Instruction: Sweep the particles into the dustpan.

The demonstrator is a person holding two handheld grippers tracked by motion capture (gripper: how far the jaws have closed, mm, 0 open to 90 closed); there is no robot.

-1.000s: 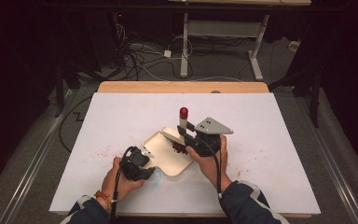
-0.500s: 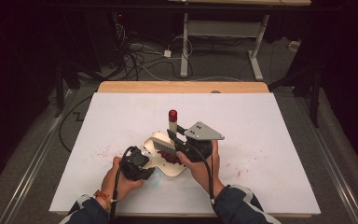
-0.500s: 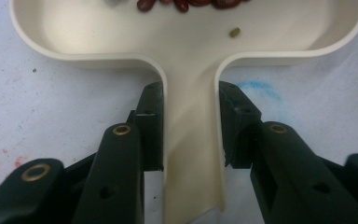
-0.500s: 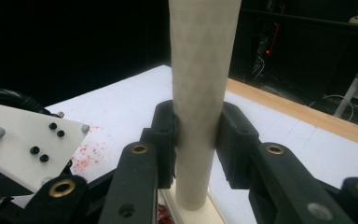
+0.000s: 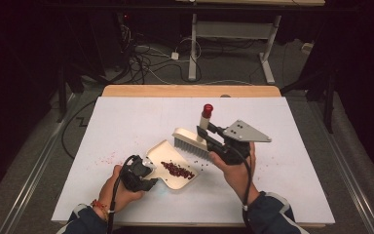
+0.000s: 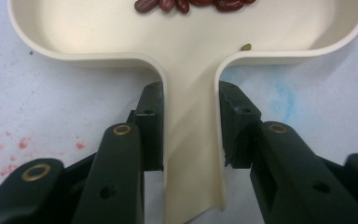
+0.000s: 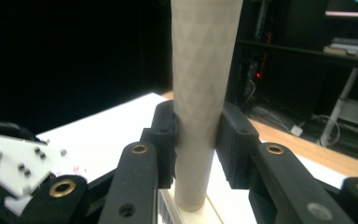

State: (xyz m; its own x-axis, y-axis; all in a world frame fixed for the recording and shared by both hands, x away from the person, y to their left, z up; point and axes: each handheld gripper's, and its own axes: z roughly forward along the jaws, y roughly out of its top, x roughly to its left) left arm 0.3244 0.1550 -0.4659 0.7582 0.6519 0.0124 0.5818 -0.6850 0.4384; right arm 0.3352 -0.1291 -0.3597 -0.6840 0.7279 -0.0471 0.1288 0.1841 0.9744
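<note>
The left claw (image 5: 143, 171) is closed tight on the handle of the cream dustpan (image 5: 173, 158); in the left gripper view its two black pads press on both sides of that thin handle (image 6: 191, 154). The dustpan lies flat on the white surface (image 5: 126, 122), near the front middle. A little pile of red beans (image 5: 177, 170) sits inside the pan. The right claw (image 5: 213, 139) is closed on the pale handle of the brush (image 5: 191, 143), and the right gripper view shows the pads squeezing that round handle (image 7: 200, 116). The brush has a red tip (image 5: 207, 109) on top. It is held up just behind the pan, with its bristles pointing down at the pan's far edge. Some tiny red bits (image 5: 104, 158) are scattered on the surface to the left of the pan.
</note>
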